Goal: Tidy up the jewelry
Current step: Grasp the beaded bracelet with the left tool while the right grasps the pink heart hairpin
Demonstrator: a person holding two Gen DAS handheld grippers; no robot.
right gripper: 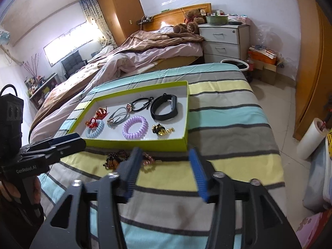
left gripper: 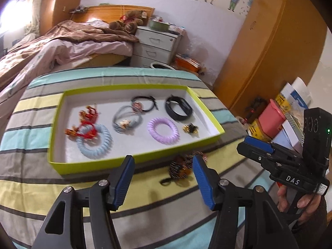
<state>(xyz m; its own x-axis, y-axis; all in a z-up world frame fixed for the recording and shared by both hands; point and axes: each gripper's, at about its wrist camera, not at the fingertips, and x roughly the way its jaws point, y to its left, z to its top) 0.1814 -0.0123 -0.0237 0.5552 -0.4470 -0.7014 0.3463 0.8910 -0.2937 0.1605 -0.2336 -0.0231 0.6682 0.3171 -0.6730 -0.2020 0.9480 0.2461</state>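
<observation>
A lime-green tray (left gripper: 132,159) (right gripper: 137,144) with a white floor sits on the striped cloth. It holds a purple coil hair tie (left gripper: 163,130) (right gripper: 135,127), a pale blue coil tie (left gripper: 94,141) (right gripper: 95,131), red ornaments (left gripper: 86,122), a grey cord bracelet (left gripper: 124,120), a black band (left gripper: 178,108) (right gripper: 165,107) and a small gold-black piece (left gripper: 190,129) (right gripper: 161,130). A brown beaded piece (left gripper: 180,169) (right gripper: 116,159) lies on the cloth in front of the tray. My left gripper (left gripper: 164,166) is open just before it. My right gripper (right gripper: 165,155) is open, to the right of it.
The striped table (right gripper: 228,124) drops off at the right to a tiled floor. A bed (right gripper: 134,51) and a white drawer unit (right gripper: 224,39) stand behind. Boxes and a pink bin (left gripper: 271,118) sit at the right, beside a wooden wardrobe (left gripper: 269,41).
</observation>
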